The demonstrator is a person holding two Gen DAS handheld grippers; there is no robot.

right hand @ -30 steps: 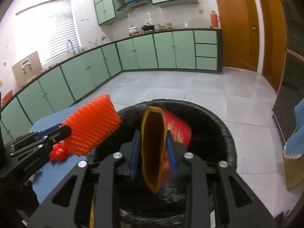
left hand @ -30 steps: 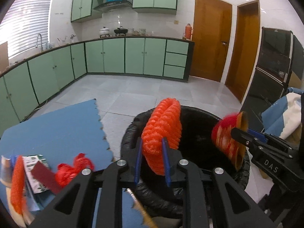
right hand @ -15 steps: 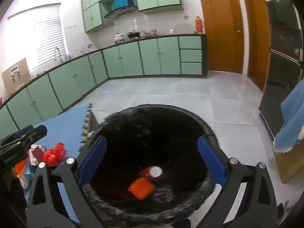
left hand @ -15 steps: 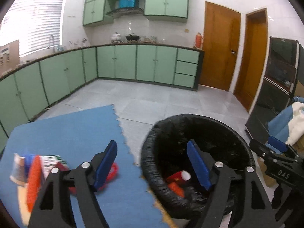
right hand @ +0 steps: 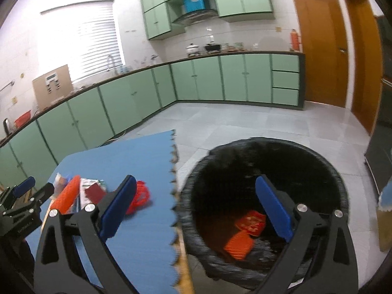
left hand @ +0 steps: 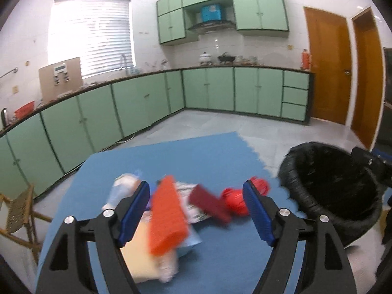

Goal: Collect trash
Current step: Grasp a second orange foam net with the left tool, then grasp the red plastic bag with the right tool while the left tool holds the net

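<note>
Left gripper (left hand: 196, 210) & right gripper (right hand: 196, 208): jaws released, nothing between. Orange foam mesh sleeve (left hand: 166, 216), dark red card (left hand: 209, 203), red net ball (left hand: 235, 199) lie on blue foam-mat bench (left hand: 196, 156). Black-bagged round trash bin (right hand: 318, 161) beside bench holds orange & red scraps (right hand: 246, 232).

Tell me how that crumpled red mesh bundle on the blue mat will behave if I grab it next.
The crumpled red mesh bundle looks like loose netting, so it will probably squash and sag rather than hold shape. It seems light for its bulk and may slide on the blue foam mat if nudged. Loose loops could snag the dark red flat piece beside it.
</note>
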